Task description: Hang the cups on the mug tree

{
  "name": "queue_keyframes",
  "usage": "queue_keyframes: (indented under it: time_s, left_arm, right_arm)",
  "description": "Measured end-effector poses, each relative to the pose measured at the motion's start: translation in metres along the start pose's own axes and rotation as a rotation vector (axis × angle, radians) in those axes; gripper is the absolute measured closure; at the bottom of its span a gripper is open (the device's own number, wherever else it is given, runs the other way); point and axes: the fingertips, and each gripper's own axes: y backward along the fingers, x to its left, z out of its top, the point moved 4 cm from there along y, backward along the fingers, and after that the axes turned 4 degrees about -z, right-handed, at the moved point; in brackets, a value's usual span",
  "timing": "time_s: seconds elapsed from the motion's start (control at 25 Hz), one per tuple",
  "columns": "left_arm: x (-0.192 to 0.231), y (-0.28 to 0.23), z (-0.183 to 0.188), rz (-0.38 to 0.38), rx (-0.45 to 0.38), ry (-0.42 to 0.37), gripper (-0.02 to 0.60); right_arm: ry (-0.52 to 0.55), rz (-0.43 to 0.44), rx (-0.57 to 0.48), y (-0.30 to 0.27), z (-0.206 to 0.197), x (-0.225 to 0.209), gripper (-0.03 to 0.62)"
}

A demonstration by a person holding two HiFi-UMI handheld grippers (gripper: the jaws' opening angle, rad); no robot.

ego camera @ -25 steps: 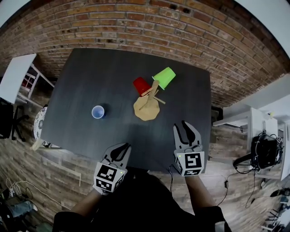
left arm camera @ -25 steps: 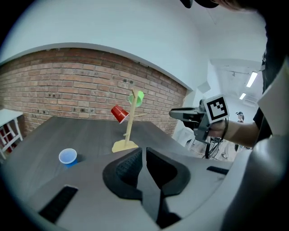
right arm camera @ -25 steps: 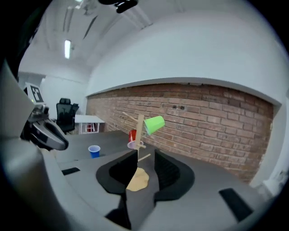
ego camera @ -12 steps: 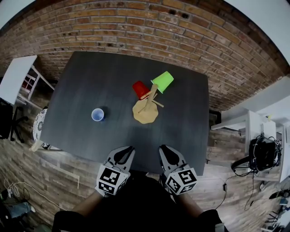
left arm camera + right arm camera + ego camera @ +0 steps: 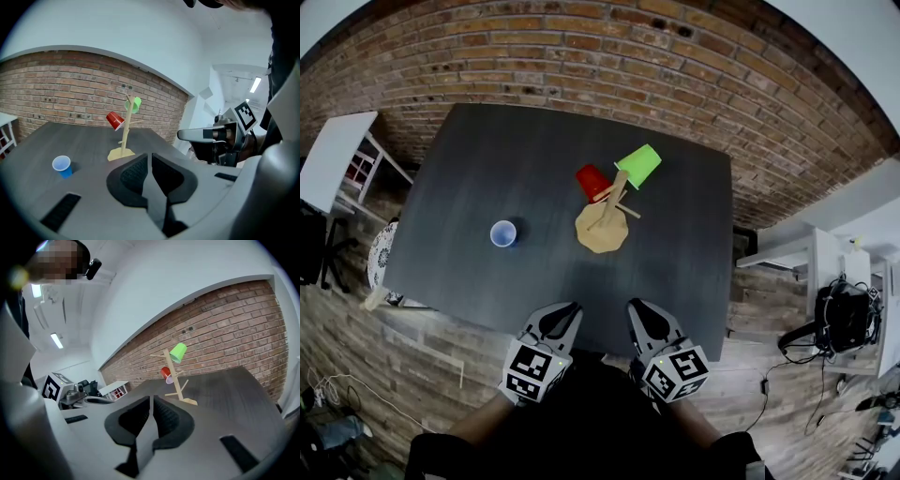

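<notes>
A wooden mug tree [image 5: 605, 220] stands right of the middle of the dark table [image 5: 478, 159]. A red cup [image 5: 592, 179] and a green cup [image 5: 639, 164] hang on its pegs, also seen as the red cup [image 5: 115, 120] and green cup [image 5: 178, 352]. A blue cup [image 5: 502, 233] stands upright, mouth up, left of the tree. My left gripper [image 5: 561, 314] is shut and empty at the table's near edge. Close beside it my right gripper [image 5: 642, 311] has just been closing; its pads now meet with nothing between them. Both point toward the tree, well short of it.
A white table [image 5: 333, 155] stands off the dark table's left side. A white desk [image 5: 825, 253] with headphones [image 5: 844, 314] is at the right. A brick wall runs behind the table. The person's body fills the bottom of the head view.
My right gripper has swung left, close to the left gripper, rolled over, and its jaws have come together. The left gripper and the cups stay put.
</notes>
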Motion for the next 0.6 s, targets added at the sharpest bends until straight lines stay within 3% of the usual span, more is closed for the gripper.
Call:
queue_keyframes:
  time_s: [0.6]
  left_arm:
    - [-0.0044,0.0002,-0.0069,-0.027,0.020,-0.008,0.543]
  right_arm:
    - [0.064,0.012,0.024,-0.0012,-0.0096,0.0063,0.546]
